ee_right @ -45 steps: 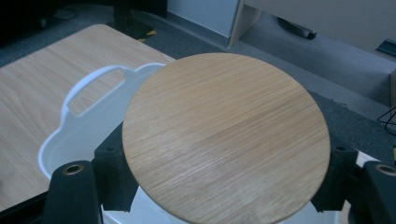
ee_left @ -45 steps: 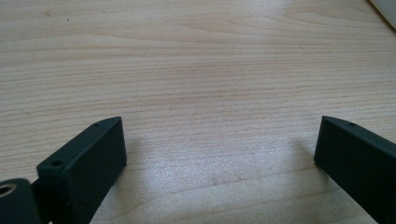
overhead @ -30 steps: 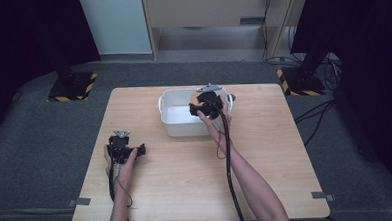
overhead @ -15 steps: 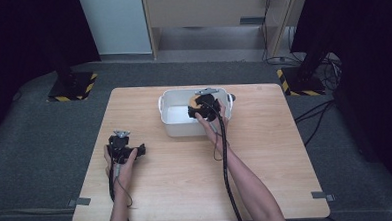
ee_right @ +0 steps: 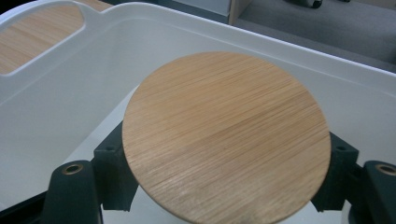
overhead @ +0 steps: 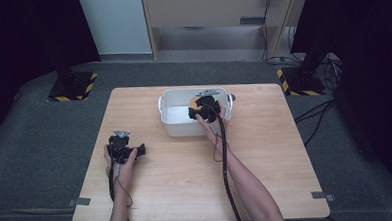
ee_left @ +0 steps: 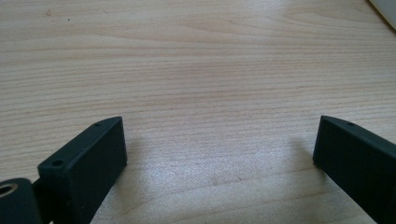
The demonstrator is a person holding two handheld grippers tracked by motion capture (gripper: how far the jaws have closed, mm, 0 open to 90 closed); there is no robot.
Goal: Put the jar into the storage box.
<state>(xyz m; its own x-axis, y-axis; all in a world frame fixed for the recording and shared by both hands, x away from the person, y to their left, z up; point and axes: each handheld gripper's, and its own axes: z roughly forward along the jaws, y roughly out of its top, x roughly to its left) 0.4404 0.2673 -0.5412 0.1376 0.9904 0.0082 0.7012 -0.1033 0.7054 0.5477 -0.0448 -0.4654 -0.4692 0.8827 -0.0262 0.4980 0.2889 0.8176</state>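
Observation:
A round wooden lid (ee_right: 226, 140) is clamped flat between the jaws of my right gripper (ee_right: 226, 156), which is shut on its rim. The lid hangs over the inside of a white plastic bin (ee_right: 56, 107) with handle cut-outs. From the high view, the right gripper (overhead: 204, 110) sits over the right half of the bin (overhead: 177, 129), with the lid (overhead: 192, 99) just showing beyond it. My left gripper (overhead: 120, 138) rests on the table's left side, apart from the bin. Its jaws are wide open over bare wood (ee_left: 219, 149), with nothing between them.
The wooden table (overhead: 187, 186) has free surface in front of and to both sides of the bin. A cable (overhead: 225, 164) trails along the right forearm. Beyond the table are striped stand bases (overhead: 73, 88) and a wooden cabinet (overhead: 214, 9).
The right gripper with the lid has shifted slightly left and toward the person over the bin. The left gripper has stayed put.

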